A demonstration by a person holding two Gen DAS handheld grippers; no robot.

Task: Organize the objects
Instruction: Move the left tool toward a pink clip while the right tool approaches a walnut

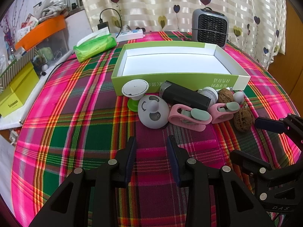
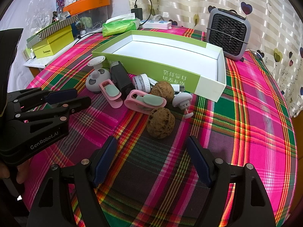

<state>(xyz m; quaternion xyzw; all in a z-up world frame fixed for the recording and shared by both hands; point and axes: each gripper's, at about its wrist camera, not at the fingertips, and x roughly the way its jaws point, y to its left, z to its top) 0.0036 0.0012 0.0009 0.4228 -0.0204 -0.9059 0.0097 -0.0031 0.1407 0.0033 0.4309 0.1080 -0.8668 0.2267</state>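
Both hand-held grippers hover low over the plaid table, empty: the left hand-held gripper (image 1: 152, 141) slightly parted, the right hand-held gripper (image 2: 151, 143) wide open facing a walnut (image 2: 160, 122); clutter lies beside the green box (image 2: 176, 71)

A home: heart-print curtain (image 1: 189, 5); plaid tablecloth (image 1: 75, 124); tissue pack (image 1: 94, 47)

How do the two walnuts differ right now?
The near walnut lies alone on the cloth, just ahead of the right gripper; the far walnut sits by the green box among the clutter. The near one looks darker and rougher. Both are brown, wrinkled and ungripped.
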